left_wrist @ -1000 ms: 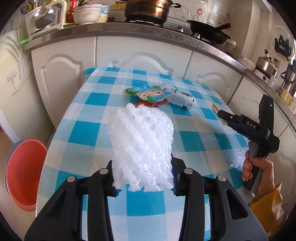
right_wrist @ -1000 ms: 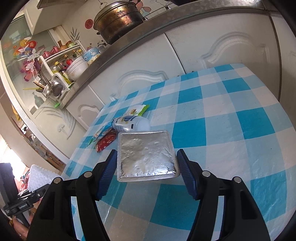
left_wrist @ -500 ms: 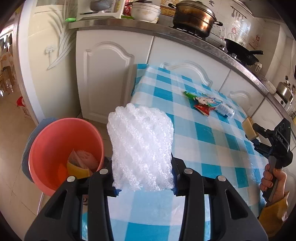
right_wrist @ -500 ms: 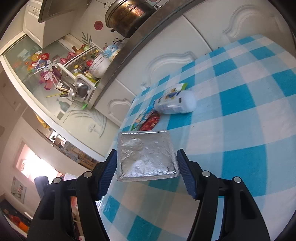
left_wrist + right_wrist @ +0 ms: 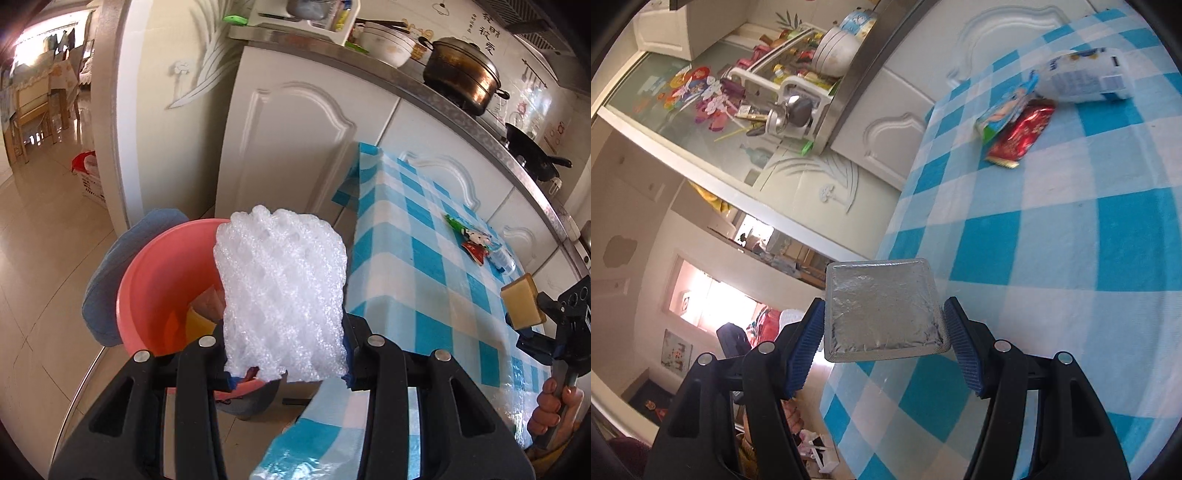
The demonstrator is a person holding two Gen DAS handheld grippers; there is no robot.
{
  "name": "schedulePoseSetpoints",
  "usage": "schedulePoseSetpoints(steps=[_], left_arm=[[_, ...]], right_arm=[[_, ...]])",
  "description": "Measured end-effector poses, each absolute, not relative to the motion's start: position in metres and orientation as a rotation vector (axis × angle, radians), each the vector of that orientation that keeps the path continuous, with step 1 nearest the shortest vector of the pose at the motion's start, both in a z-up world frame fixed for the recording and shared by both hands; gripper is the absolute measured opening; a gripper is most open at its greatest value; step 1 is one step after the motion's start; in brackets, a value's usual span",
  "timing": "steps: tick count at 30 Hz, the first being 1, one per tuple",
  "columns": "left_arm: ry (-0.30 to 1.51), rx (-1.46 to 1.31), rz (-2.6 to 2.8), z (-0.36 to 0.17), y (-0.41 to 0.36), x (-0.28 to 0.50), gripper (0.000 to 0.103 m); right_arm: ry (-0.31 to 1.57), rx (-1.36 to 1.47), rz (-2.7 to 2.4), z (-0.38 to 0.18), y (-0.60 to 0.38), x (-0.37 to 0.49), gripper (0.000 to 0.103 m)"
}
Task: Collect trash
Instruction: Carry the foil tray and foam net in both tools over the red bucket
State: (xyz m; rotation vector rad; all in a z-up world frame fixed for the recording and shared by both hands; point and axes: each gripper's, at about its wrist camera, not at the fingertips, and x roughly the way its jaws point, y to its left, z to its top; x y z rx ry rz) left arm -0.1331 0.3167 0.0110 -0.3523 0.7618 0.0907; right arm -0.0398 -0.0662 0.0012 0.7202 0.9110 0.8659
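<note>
Within the last second both hands have swung away from the middle of the table (image 5: 424, 258) toward its end edge, and the pink bucket (image 5: 147, 288), only glimpsed at the side before, now sits on the floor directly below and ahead of the left gripper (image 5: 286, 354). That gripper stays clamped on the white foam net (image 5: 280, 291), a springy, lattice-cut sleeve of soft bubbled plastic that bulges above the fingers; it hangs past the table's edge, partly over the bucket's open mouth, so a drop looks close. The bucket is smooth, round plastic with some orange and tan scraps already inside. The right gripper (image 5: 884, 332) keeps its ribbed blue pads pressed on the two side edges of the foil packet (image 5: 882, 306), a flat, square, crinkled silver pouch with a crimped seam, held level above the same end of the table. Still lying near the table's far edge are a red wrapper (image 5: 1021, 134), a green-and-blue wrapper (image 5: 1004, 110) and a white plastic bottle (image 5: 1082, 79), so collecting is only partway done.
</note>
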Motion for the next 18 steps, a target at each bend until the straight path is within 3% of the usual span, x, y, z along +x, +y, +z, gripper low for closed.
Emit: schedulePoseSetpoints(steps=[18], left_arm=[[0.788,-0.502,0.152,-0.03,0.386,-0.123,0.044]], right_arm=[[1.008,0.319,1.044,0.051,0.13,-0.034,0.066]])
